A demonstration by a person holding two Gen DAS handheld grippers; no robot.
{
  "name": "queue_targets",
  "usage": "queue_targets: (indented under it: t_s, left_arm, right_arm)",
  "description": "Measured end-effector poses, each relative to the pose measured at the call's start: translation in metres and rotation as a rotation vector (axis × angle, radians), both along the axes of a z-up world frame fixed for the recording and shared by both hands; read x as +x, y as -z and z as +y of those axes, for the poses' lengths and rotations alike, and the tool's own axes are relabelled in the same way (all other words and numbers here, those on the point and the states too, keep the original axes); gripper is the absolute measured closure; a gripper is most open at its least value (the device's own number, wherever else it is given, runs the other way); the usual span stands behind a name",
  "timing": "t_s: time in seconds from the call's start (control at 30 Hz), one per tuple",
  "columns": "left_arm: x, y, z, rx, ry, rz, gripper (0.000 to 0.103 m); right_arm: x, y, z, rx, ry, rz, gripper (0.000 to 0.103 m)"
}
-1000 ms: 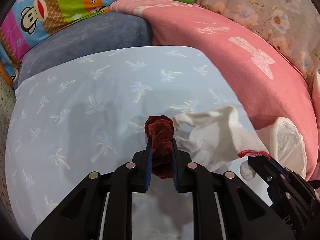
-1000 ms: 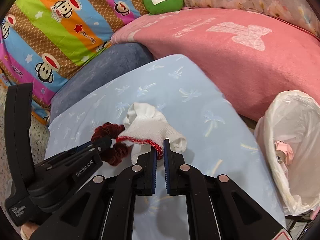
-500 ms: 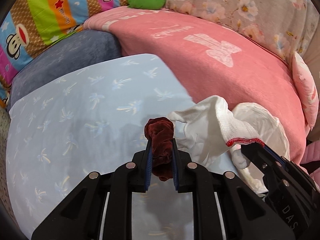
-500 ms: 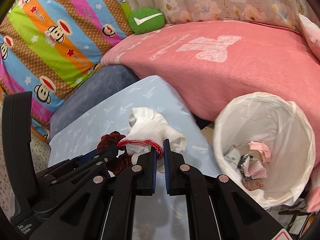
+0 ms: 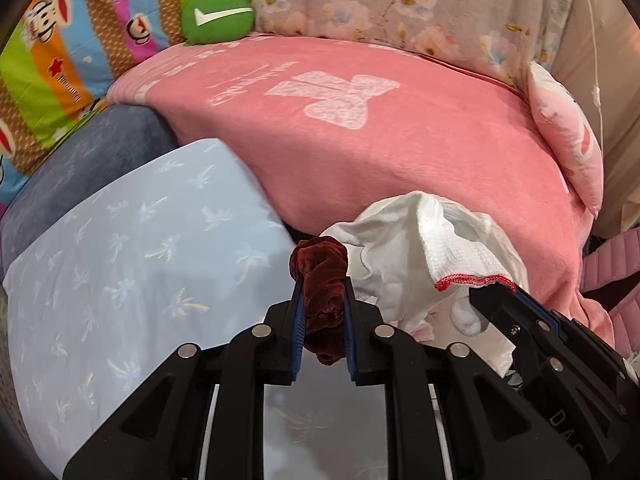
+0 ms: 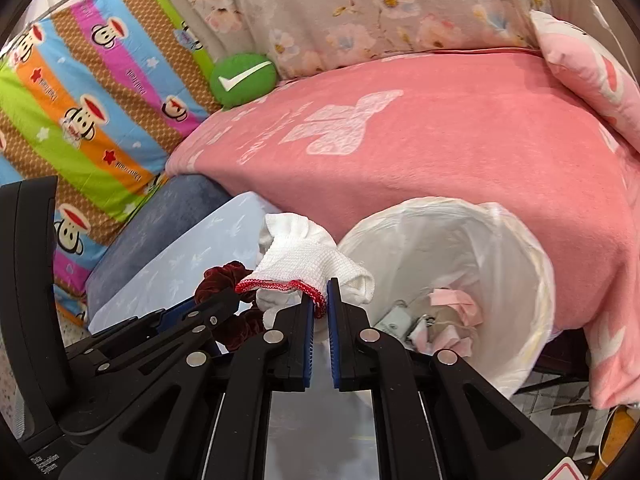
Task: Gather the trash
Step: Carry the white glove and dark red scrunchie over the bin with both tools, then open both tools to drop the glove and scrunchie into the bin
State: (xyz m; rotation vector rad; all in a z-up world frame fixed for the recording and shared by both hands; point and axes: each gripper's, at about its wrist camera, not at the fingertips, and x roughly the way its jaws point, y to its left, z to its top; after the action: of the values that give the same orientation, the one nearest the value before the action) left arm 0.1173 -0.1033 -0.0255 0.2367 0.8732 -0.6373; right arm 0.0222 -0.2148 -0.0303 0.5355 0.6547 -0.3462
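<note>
The left hand-held gripper (image 5: 322, 300) pinches a dark red scrunchie (image 5: 322, 280). The right hand-held gripper (image 6: 320, 300) pinches a white glove (image 6: 304, 260) by its red edge, just beside the white trash bin (image 6: 520, 260).

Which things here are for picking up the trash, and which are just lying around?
For the job:
- dark red scrunchie, held in the left gripper
- white glove, its red cuff pinched by the right gripper
- bin with white bag, scraps already inside

Just lying about:
- pink blanket
- green cushion
- monkey-print quilt
- pale blue pillow
</note>
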Motion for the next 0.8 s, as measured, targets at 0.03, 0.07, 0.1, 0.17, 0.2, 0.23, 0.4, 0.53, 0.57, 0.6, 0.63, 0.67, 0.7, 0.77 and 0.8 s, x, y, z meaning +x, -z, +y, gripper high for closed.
queue_targets:
  t_s: [0.03,0.07,0.1,0.17,0.2,0.23,0.4,0.53,0.57,0.6,0.63,0.67,0.7,0.77,0.8]
  left_arm:
    - [-0.002,-0.001,-0.005,0.002,0.008,-0.003,0.087]
    - [-0.005,-0.002,-0.010,0.003,0.019,-0.005,0.087]
    - [-0.007,-0.003,-0.016,0.005,0.031,-0.007,0.087]
    - [-0.011,-0.004,-0.023,0.009,0.048,-0.012,0.087]
    - [-0.013,-0.005,-0.027,0.011,0.057,-0.015,0.087]
    - [-0.015,-0.006,-0.030,0.012,0.064,-0.017,0.086]
    - [-0.023,-0.008,-0.048,0.021,0.097,-0.022,0.086]
    - [-0.027,-0.010,-0.058,0.020,0.120,-0.025,0.085]
    - [-0.028,-0.010,-0.059,0.020,0.126,-0.025,0.085]
    - [-0.029,-0.011,-0.061,0.018,0.133,-0.026,0.085]
    - [-0.029,-0.011,-0.064,0.019,0.139,-0.026,0.085]
    - [-0.030,-0.012,-0.066,0.020,0.148,-0.027,0.085]
    - [-0.031,-0.013,-0.068,0.020,0.151,-0.029,0.084]
    - [-0.031,-0.015,-0.070,0.015,0.153,-0.034,0.082]
    - [-0.031,-0.015,-0.070,0.013,0.149,-0.036,0.076]
  right_arm:
    - [-0.004,0.000,-0.005,0.002,0.011,-0.003,0.097]
    - [-0.008,0.000,-0.010,0.004,0.022,-0.006,0.097]
    - [-0.011,0.000,-0.015,0.006,0.032,-0.009,0.097]
    - [-0.017,-0.001,-0.024,0.011,0.051,-0.014,0.097]
    - [-0.020,-0.001,-0.028,0.013,0.060,-0.017,0.097]
    - [-0.023,-0.001,-0.032,0.015,0.067,-0.018,0.097]
    - [-0.033,0.001,-0.048,0.022,0.099,-0.024,0.097]
    - [-0.039,0.002,-0.057,0.027,0.120,-0.028,0.097]
    - [-0.040,0.002,-0.059,0.028,0.125,-0.030,0.097]
    - [-0.042,0.002,-0.060,0.028,0.129,-0.031,0.097]
    - [-0.043,0.002,-0.063,0.029,0.135,-0.032,0.097]
    - [-0.044,0.001,-0.064,0.030,0.139,-0.032,0.097]
    - [-0.045,0.002,-0.065,0.031,0.143,-0.034,0.097]
    - [-0.045,0.001,-0.069,0.031,0.149,-0.036,0.097]
    - [-0.045,0.001,-0.069,0.031,0.150,-0.037,0.097]
